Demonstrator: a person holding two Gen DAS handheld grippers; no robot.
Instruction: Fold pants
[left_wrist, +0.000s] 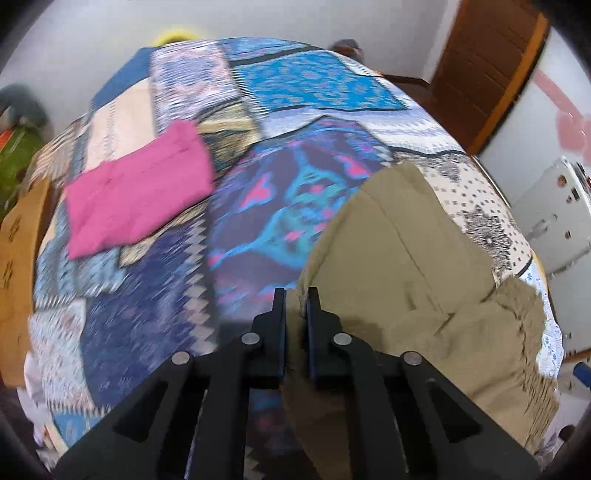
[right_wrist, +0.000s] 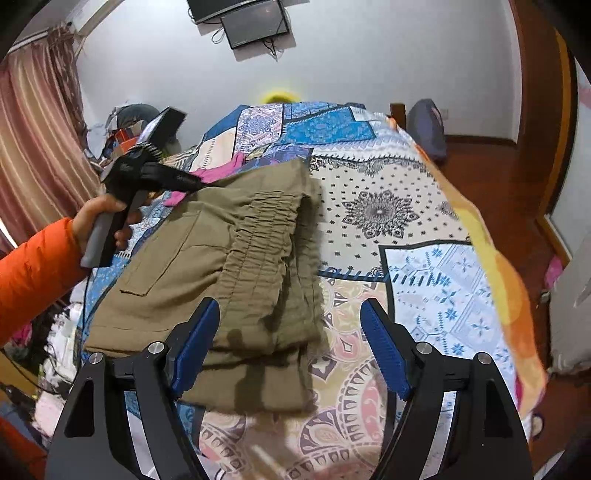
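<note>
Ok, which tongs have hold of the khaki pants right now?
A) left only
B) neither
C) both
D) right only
A: the left tongs are closed on an edge of the pants, while the right tongs stand wide open above the folded pile with nothing between their pads.
</note>
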